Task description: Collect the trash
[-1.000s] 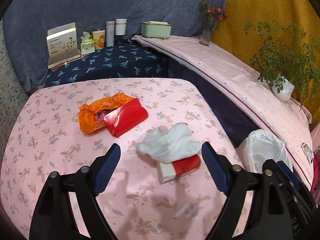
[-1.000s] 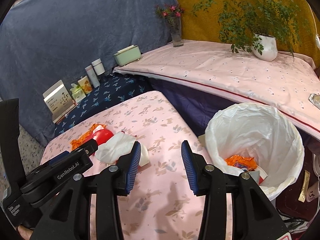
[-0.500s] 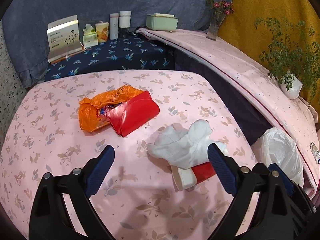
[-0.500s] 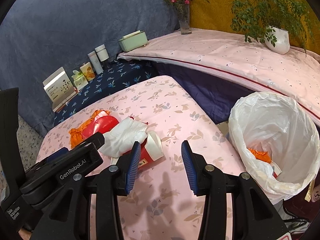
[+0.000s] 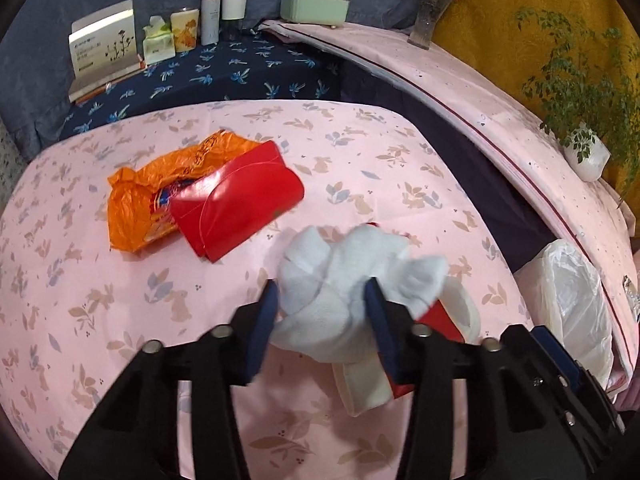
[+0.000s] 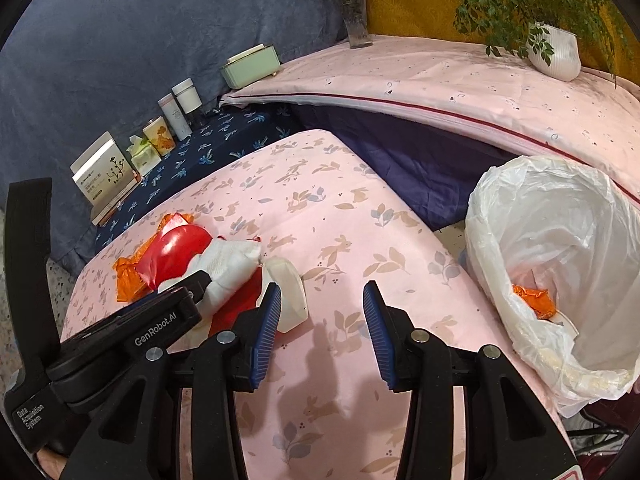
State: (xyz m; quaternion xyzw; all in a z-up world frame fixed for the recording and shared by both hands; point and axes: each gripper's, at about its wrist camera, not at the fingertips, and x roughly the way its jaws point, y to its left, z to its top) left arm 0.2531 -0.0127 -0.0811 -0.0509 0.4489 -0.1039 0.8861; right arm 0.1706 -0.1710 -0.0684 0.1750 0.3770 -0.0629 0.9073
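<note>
My left gripper (image 5: 322, 322) has closed on a crumpled white tissue (image 5: 352, 276) that lies on the pink table (image 5: 120, 300); the tissue (image 6: 230, 266) also shows in the right wrist view. Under it lies a red and white paper cup (image 5: 452, 320) on its side, seen in the right wrist view too (image 6: 286, 292). Further left lie a red packet (image 5: 240, 204) and an orange wrapper (image 5: 136, 200). My right gripper (image 6: 320, 320) is open and empty above the table, right of the cup. The white-lined trash bin (image 6: 560, 264) stands to its right.
A dark blue shelf (image 5: 224, 76) behind the table holds boxes and bottles (image 5: 210, 18). A long pink-covered bench (image 6: 460, 80) carries a green box (image 6: 252, 66), a flower vase (image 6: 356, 12) and a potted plant (image 6: 554, 50).
My left gripper has moved forward over the tissue and its fingers have closed from wide open onto it. The right gripper has shifted slightly and stays open.
</note>
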